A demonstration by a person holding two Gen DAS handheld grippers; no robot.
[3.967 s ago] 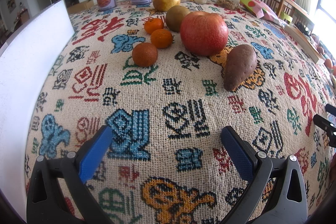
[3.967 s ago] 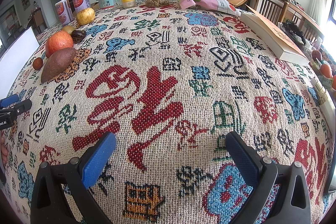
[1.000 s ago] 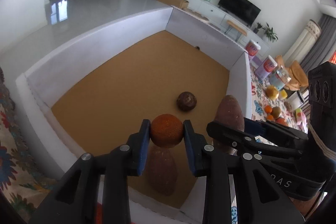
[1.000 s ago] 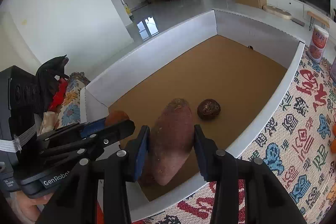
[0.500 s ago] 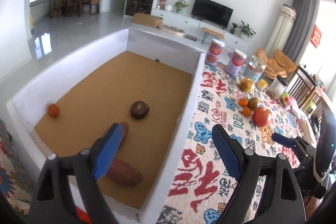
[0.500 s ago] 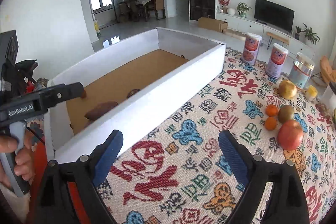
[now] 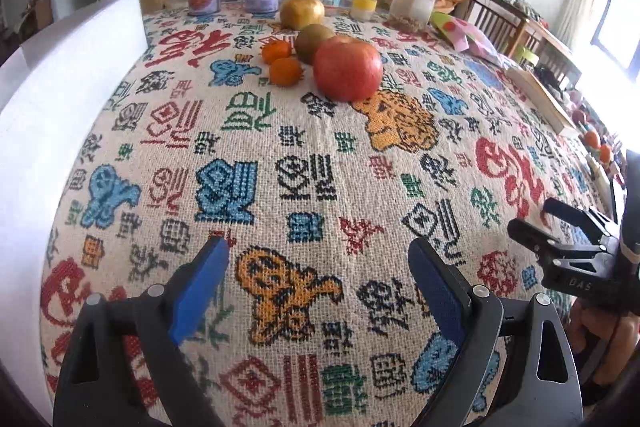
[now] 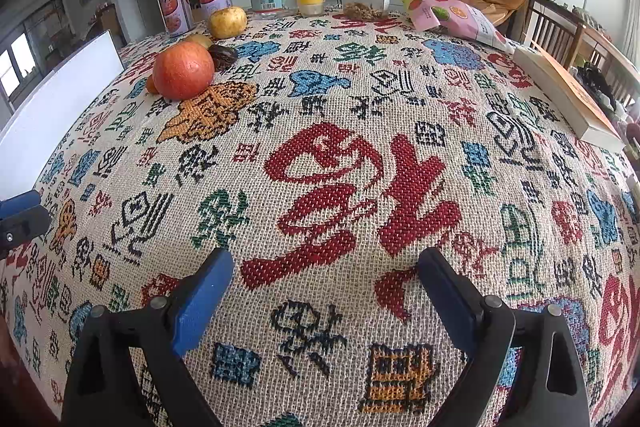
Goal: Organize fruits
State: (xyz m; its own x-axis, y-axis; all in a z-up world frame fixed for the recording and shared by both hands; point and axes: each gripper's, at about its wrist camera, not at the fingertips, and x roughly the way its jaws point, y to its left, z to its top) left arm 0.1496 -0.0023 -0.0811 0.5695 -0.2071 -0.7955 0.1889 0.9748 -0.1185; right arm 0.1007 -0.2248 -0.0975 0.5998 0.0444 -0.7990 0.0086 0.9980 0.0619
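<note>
- Tongs on the left standing wide apart after just opening, nothing between the blue pads, only patterned cloth of the bench showing in the gap.
- Tongs on the right likewise spread and empty after just opening, hovering over the big red woven character.
- Lying ahead and well apart from both: the remaining fruit, clustered at the far side of the bench.
- Sitting nearest in that cluster: the red apple, with two small oranges just beside it, a kiwi behind, and a yellow pear farther back.
- Showing almost straight ahead of the left tongs, slightly to the right of centre; from the right wrist view, sitting far off to the upper left.
- Probably making the left hand the nearer one for the apple; being round, offering no long axis to line up with.
- Standing along the left edge: the white box wall, likely the place for sorted fruit.
</note>
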